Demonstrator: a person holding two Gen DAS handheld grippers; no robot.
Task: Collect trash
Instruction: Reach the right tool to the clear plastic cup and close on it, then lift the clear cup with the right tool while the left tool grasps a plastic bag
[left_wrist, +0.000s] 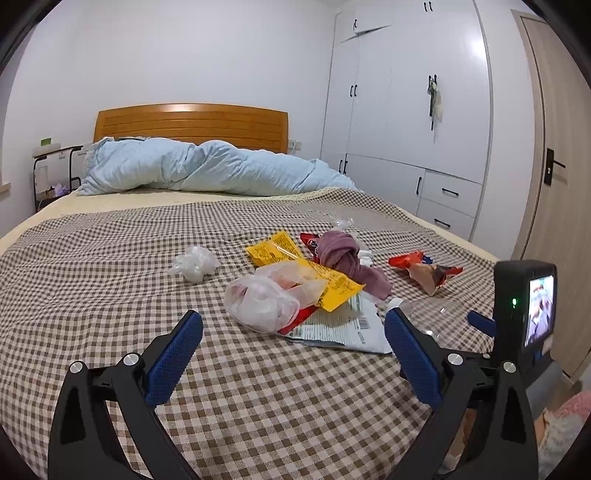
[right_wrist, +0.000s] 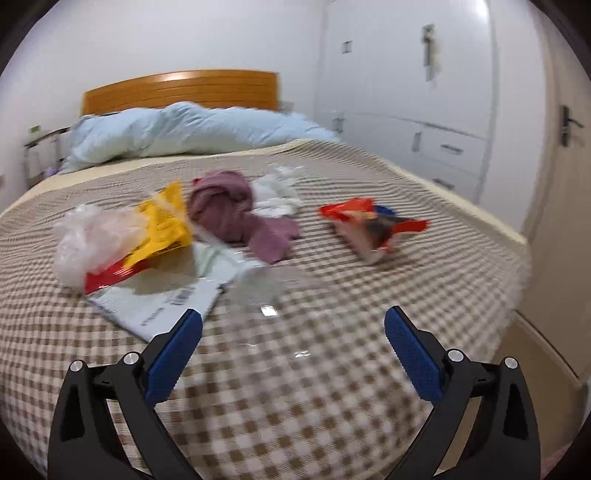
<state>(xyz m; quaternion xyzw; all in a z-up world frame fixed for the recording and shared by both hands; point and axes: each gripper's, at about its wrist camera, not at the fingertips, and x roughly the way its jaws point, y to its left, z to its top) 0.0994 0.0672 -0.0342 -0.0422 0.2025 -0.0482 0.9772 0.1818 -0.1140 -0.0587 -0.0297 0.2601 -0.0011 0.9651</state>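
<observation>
Bedroom, checked bedspread (left_wrist: 110, 258) littered with trash: clear bottle (right_wrist: 266, 284) at 12 o'clock of my right hand-held gripper (right_wrist: 293, 332), jaws wide, empty; left hand-held gripper (left_wrist: 293, 332) wide too, plastic bag (left_wrist: 266, 302) ahead. Best straddle bottle, close gently, skip purple cloth (left_wrist: 347, 262)

Brown-and-cream checked bedspread (left_wrist: 110, 266), yellow wrapper (left_wrist: 332, 277), mauve cloth (left_wrist: 343, 254), pale-blue duvet (left_wrist: 207, 166).

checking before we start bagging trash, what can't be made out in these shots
- Clear plastic bottle: right wrist view, smeared by motion blur.
- White printed wrapper: left wrist view, top covered by the yellow wrapper; print too small to read.
- Right gripper: left wrist view, mostly behind the left gripper's finger.
</observation>
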